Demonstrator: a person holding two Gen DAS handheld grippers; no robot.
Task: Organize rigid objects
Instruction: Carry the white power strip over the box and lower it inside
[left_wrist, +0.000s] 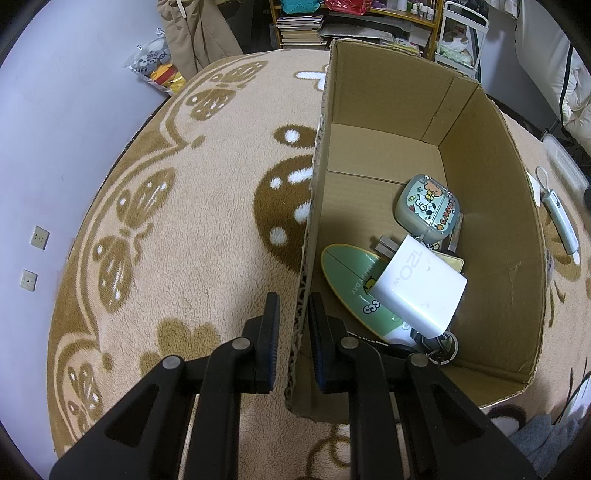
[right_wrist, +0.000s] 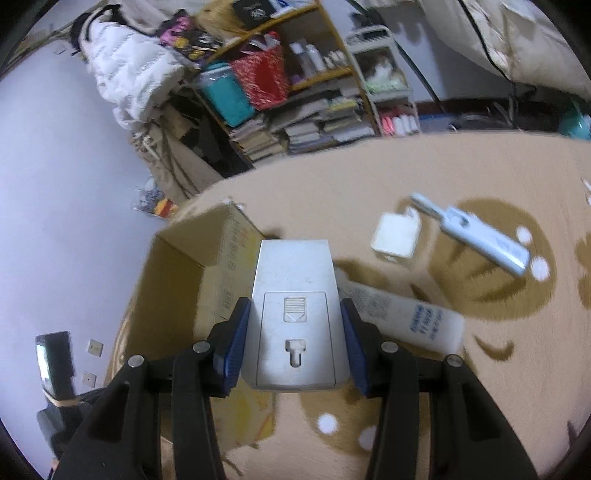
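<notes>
My left gripper (left_wrist: 293, 306) is shut on the left wall of an open cardboard box (left_wrist: 317, 206), one finger outside and one inside. Inside the box lie a white 120W charger (left_wrist: 421, 288), a green oval board (left_wrist: 351, 280), a grey cartoon case (left_wrist: 428, 206) and keys (left_wrist: 439, 347). My right gripper (right_wrist: 295, 314) is shut on a white remote-like device (right_wrist: 295, 295), back side up, held above the rug beside the box (right_wrist: 184, 288).
On the beige patterned rug lie a white square adapter (right_wrist: 395, 236), a long white device (right_wrist: 484, 243) and a white bottle (right_wrist: 406, 317). Cluttered shelves with books (right_wrist: 306, 122) stand behind. The long device also shows right of the box (left_wrist: 561, 218).
</notes>
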